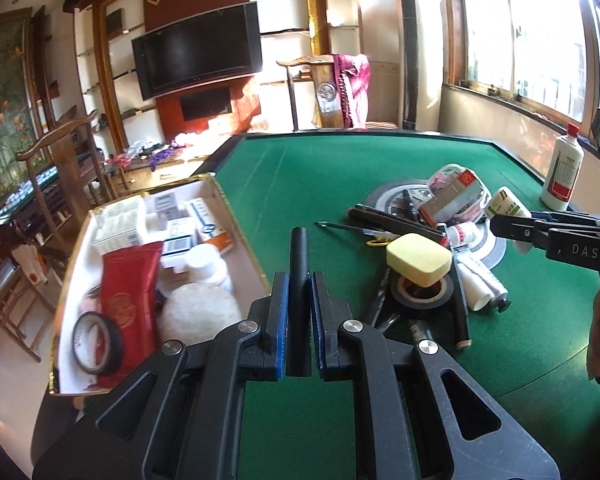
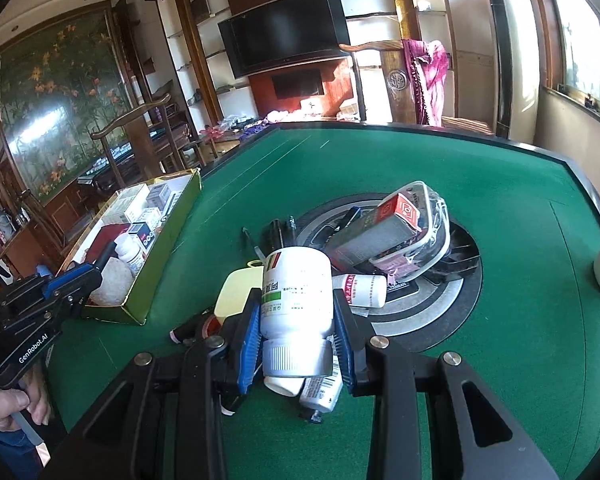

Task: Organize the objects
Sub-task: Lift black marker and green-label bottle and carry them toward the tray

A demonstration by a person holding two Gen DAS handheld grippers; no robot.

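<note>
My left gripper (image 1: 299,280) is shut on a black cylindrical stick (image 1: 299,256) that stands up between its blue pads, above the green table (image 1: 320,168) beside the gold-rimmed box (image 1: 216,188). My right gripper (image 2: 296,316) is shut on a white pill bottle (image 2: 296,280) with a green label, lifted over the pile at the table's middle. That same bottle (image 1: 506,204) shows in the left wrist view, in the right gripper (image 1: 500,224). A yellow sponge (image 1: 418,258) lies on a roll of black tape (image 1: 420,296). In the right wrist view the left gripper (image 2: 100,268) hangs near the box (image 2: 164,236).
The box holds small cartons, a red pouch (image 1: 128,284), a tape roll (image 1: 96,342) and a white puff (image 1: 198,312). The pile has pens, a screwdriver (image 1: 356,229), tubes (image 1: 480,284), a small red-labelled bottle (image 2: 364,290) and a packet (image 2: 384,232). A tall white bottle (image 1: 562,168) stands far right.
</note>
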